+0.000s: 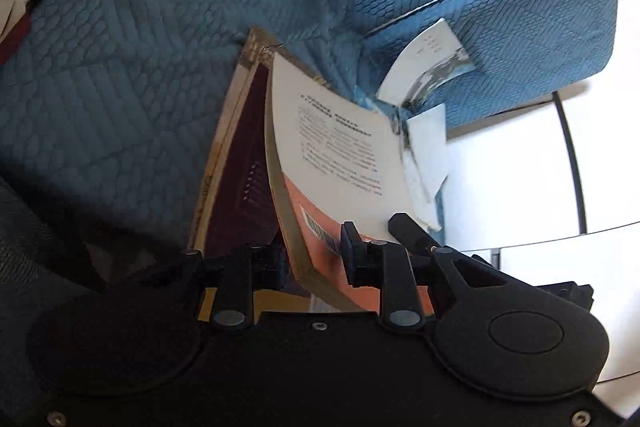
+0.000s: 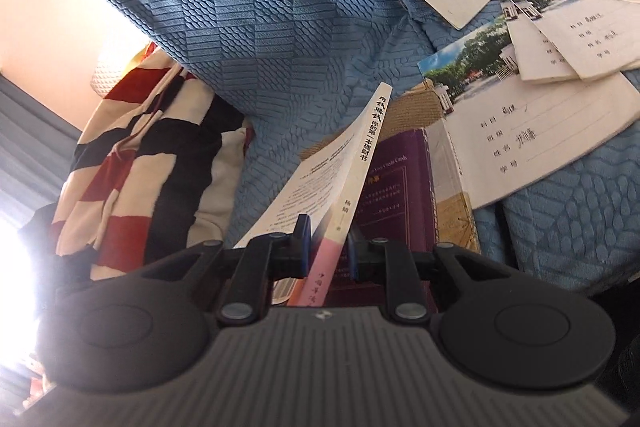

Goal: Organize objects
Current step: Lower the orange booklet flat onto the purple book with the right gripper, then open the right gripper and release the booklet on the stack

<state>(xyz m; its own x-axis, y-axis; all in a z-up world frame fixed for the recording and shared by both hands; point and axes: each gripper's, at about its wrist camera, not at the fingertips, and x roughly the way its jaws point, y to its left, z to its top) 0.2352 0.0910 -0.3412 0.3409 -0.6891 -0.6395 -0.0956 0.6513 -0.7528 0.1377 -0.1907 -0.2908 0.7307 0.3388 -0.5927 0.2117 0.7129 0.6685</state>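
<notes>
Blue quilted sofa fabric [image 2: 280,27] fills both views. At lower centre, the left gripper [image 1: 310,259] and right gripper [image 2: 326,247] each clamp the white paperback [image 2: 332,183], angled just above a purple book [image 2: 400,195]. Loose notebooks [image 2: 540,131] lie scattered at upper right, so most of the sorting seems left.

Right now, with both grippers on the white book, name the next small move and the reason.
Probably lower the white book flat onto the purple book. Both the left gripper and right gripper clamp it, tilted on edge just above that book on the blue sofa.
</notes>
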